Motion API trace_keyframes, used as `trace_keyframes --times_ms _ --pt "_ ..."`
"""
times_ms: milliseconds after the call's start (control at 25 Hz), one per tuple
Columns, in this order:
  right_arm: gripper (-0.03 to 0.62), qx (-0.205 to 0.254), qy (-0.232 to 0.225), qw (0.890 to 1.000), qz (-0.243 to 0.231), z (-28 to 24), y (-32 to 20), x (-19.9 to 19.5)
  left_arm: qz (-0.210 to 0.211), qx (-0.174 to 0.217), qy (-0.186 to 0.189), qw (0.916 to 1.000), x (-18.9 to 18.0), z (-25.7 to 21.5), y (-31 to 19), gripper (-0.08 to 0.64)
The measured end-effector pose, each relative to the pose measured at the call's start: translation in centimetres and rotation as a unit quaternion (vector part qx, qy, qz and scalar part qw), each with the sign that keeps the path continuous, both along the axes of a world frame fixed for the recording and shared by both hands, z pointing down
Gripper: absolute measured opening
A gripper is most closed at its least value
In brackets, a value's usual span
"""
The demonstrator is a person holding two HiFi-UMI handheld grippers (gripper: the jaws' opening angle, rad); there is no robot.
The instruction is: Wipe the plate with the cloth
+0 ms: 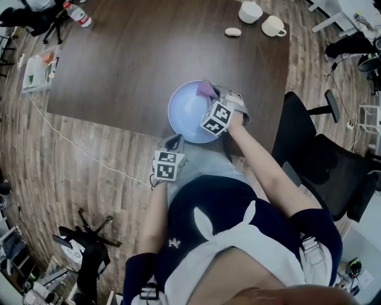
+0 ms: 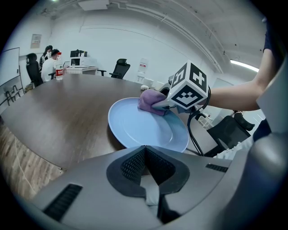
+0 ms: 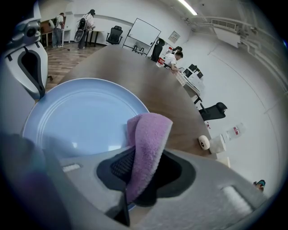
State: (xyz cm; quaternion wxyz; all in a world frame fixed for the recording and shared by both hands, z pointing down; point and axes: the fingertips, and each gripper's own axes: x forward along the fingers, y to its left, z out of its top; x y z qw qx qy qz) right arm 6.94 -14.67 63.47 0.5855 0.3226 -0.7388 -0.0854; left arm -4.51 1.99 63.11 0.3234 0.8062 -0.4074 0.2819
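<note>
The plate (image 1: 189, 114) is at the table's (image 1: 137, 65) near edge, mid-frame, with the cloth (image 1: 206, 89) on its upper right rim. Two cups (image 1: 250, 12) stand behind, upper right.

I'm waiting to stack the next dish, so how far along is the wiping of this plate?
Done: the right gripper has its fingers closed on the purple cloth, and the left gripper clamps the blue plate by its near rim. In hand: the cloth lies on the plate's far edge. Left: the rest of the face. No dirt shows, so I can't tell how much is wiped.
</note>
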Motion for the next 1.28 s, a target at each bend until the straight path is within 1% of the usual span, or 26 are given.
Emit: trace_keyframes --times_ms 240,480,720,1040,1280 --pt "0.121 -0.002 0.000 1.000 0.009 0.3 -0.2 -0.3 0.002 0.004 0.006 1.0000 0.1 0.0 0.0 0.005" --pt "0.121 -0.024 -0.012 1.000 0.014 0.5 -0.3 -0.7 0.001 0.007 0.009 0.9999 0.2 -0.1 -0.1 0.005" --pt "0.121 -0.034 -0.020 0.999 0.001 0.2 -0.5 -1.6 0.002 0.007 0.007 0.9999 0.3 -0.2 -0.2 0.005" --pt "0.121 -0.040 -0.013 0.999 -0.005 0.4 -0.4 -2.5 0.005 0.013 0.005 0.9999 0.2 -0.2 -0.1 0.005" --pt "0.121 -0.045 -0.020 0.999 -0.009 0.3 -0.3 -3.3 0.013 -0.008 0.009 0.9998 0.4 -0.8 0.5 0.005"
